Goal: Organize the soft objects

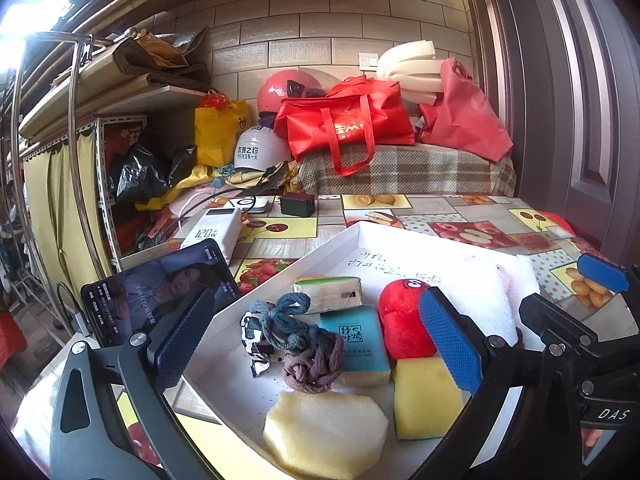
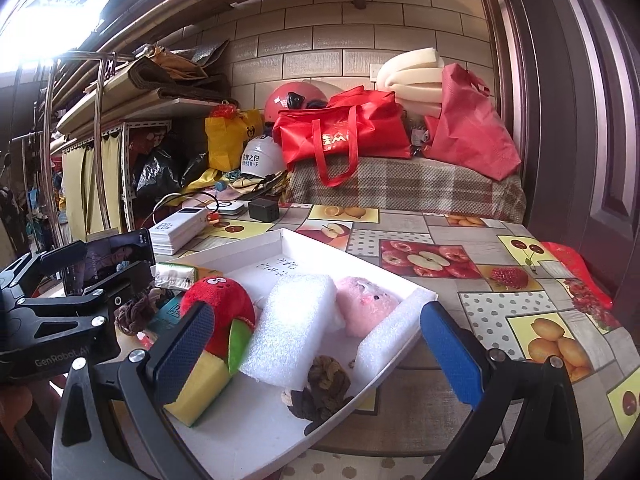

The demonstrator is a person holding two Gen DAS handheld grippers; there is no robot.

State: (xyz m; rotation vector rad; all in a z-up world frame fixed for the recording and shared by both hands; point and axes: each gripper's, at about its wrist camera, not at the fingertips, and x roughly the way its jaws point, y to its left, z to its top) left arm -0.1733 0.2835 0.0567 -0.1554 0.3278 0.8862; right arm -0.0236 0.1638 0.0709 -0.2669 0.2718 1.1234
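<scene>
I am looking down both grippers at a white tray (image 1: pixel 280 276) sitting on the fruit-patterned surface (image 2: pixel 472 292). My left gripper (image 1: pixel 316 334) is standing wide open over the tray's near left part, nothing between its pads. My right gripper (image 2: pixel 316 354) is also gaping wide, holding nothing, hanging over the tray's near right end.

The soft things are all lying inside the tray. From the left view I am seeing a pale yellow sponge (image 1: pixel 326 434) nearest me, a brown knotted cord (image 1: pixel 314 368) just behind it touching a blue-grey knotted cord (image 1: pixel 288 316), a teal tissue pack (image 1: pixel 356 344) beside them, and a green-and-white pack (image 1: pixel 330 292) further back. A red plush toy (image 1: pixel 400 320) is resting against a yellow-and-green sponge (image 1: pixel 428 398).

From the right view, a white foam block (image 2: pixel 290 330) is leaning in the middle, a pink plush toy (image 2: pixel 366 308) just behind it, a second foam strip (image 2: pixel 392 336) along the tray's right wall, and a dark brown cloth bundle (image 2: pixel 324 390) in front — touching the foam block's near end.

A phone (image 1: pixel 160 292) and a white power bank (image 1: pixel 212 236) are sitting on the surface left of the tray.
</scene>
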